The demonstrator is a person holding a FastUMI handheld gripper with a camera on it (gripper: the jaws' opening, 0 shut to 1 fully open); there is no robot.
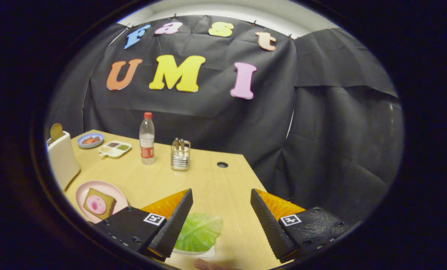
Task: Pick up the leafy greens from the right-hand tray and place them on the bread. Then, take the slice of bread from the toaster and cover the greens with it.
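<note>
Black cloth hangs as the wall behind everything we see, with a pale strip of room above it. Below it, our counter is light wood with a small round cable hole near its far edge.

We hold the hand-held gripper low over the near part of the counter, its two fingers spread wide apart and pressing on nothing; bare wood shows between them.

Far to the left of the fingers stands a cream toaster, and a slice of bread sticks up out of its slot. Just in front of the toaster lies a pink plate carrying a second bread slice with a round pink piece of meat on top.

The greens, a pale green leaf, lie on a white tray right beside the inner edge of the left finger, partly hidden by it, and nearer to that finger than to the right one.

Beyond the fingers, toward the wall, a clear bottle with a red cap and red label stands upright. Just to its right sits a small wire holder with a few utensils in it. To its left we see a white divided dish of condiments and, past that, a small blue dish with reddish food.

At the nearest edge, a fingertip shows under the tray.
</note>
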